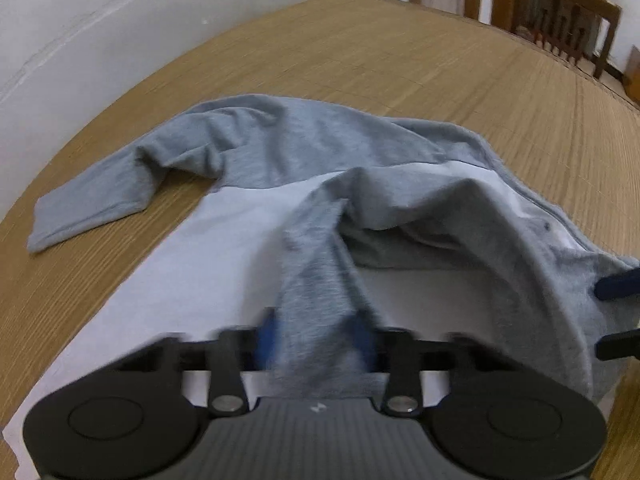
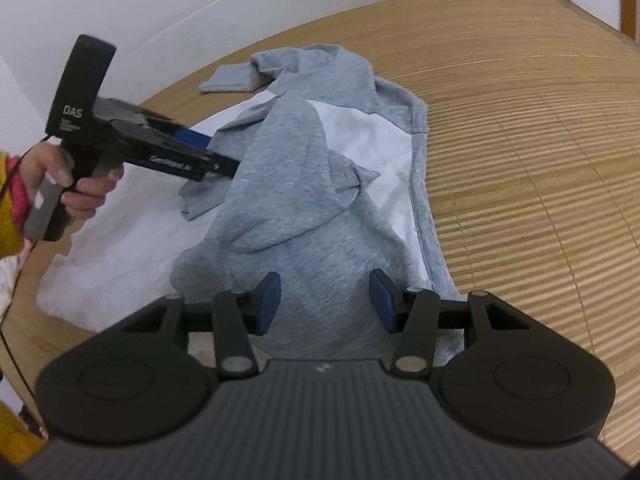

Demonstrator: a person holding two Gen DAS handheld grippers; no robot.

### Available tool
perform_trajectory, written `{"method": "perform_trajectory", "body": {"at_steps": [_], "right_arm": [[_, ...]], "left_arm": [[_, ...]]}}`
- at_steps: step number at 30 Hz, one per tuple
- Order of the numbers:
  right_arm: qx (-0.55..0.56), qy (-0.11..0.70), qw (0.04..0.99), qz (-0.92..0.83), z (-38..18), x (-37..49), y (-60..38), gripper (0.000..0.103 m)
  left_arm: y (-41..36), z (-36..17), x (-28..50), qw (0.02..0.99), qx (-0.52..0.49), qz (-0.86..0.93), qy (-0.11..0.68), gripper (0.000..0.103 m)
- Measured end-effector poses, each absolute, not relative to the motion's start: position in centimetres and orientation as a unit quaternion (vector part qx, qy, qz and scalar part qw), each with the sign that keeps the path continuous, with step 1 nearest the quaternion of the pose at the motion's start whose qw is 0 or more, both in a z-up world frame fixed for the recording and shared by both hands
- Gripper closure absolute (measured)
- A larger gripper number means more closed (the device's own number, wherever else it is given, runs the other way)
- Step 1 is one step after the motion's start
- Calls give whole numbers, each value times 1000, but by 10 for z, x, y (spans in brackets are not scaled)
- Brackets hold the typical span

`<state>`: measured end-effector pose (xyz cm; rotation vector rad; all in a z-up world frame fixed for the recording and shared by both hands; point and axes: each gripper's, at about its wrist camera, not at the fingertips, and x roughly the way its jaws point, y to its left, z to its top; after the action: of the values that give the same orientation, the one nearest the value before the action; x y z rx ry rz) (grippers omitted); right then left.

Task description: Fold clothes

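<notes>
A grey and white shirt [image 1: 320,168] is lying crumpled on a woven mat [image 1: 400,52] that is covering the table, close to a white wall [image 1: 100,8]. One long grey sleeve [image 1: 92,204] is lying flat on the mat, off to the left side in the left wrist view. The left gripper [image 1: 316,340] is pinching a grey strip of the shirt, with its blue pads [image 1: 266,340] pressing in on the cloth from both sides. This part looks blurry. In the right wrist view, a hand [image 2: 76,184] is holding the left gripper by its handle, and its tips are poking into the cloth. The right gripper [image 2: 324,300] is hanging over the grey part of the shirt with its jaws apart. I cannot tell if its pads are touching the cloth.
</notes>
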<state>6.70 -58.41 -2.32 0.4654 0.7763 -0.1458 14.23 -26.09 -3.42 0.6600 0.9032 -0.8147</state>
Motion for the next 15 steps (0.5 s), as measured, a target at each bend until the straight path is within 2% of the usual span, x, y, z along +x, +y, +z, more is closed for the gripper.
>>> {"method": "perform_trajectory", "body": {"at_steps": [1,4,11,15], "right_arm": [[221,376,897,-65,-23,67,-585,52],[206,377,901,-53,-23,65,-584,52],[192,374,906,-52,-25,61,-580,52],[167,376,910,-59,-25,61,-572,52]], "left_arm": [[-264,-32,139,775,320,-364,406,94],[-268,-17,130,805,370,-307,347,96],[-267,37,134,848,478,-164,163,96],[-268,57,140,834,521,-137,122,92]]}}
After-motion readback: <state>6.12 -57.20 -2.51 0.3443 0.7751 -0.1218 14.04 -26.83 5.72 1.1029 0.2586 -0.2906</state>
